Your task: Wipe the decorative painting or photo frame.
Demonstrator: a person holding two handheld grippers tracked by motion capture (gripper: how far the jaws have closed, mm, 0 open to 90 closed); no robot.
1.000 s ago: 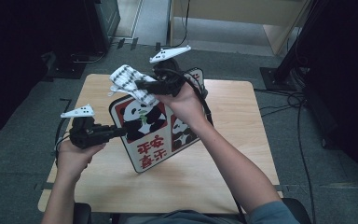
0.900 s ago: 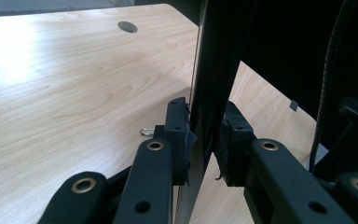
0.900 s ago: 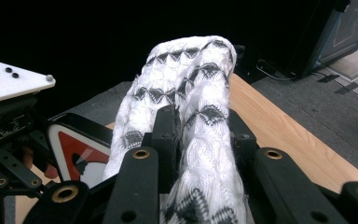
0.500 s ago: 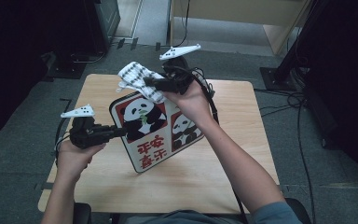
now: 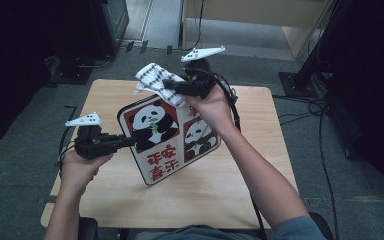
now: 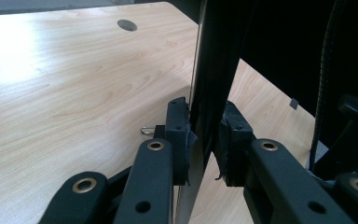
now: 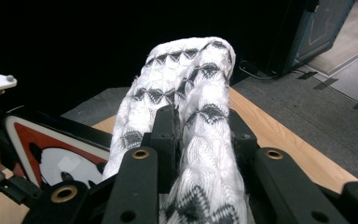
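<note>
My left gripper (image 5: pixel 125 141) is clamped on the left edge of the panda board (image 5: pixel 172 137). The left gripper view has both pads (image 6: pixel 179 130) pressed flat on its thin dark rim, so that grip looks solid. The board stands tilted, its lower corner resting on the wooden table (image 5: pixel 260 165) and the printed face turned up toward me.

Moving right: my right gripper (image 5: pixel 172 85) sits at the board's upper edge, pinching a folded white cloth with a grey zigzag pattern (image 5: pixel 157 82). The right gripper view shows the cloth (image 7: pixel 191 121) bunched between the jaws and sticking out well past the tips, with the board's red-and-white face (image 7: pixel 51 154) just below left.

Status, as I read it: this is a wipe-down. Board is picked up and braced, cloth is in hand and at the top edge. I can't tell whether the cloth is touching the surface or just above it. Most of the face down to the red lettering looks left to wipe. I can't see any dirt to judge progress by.
</note>
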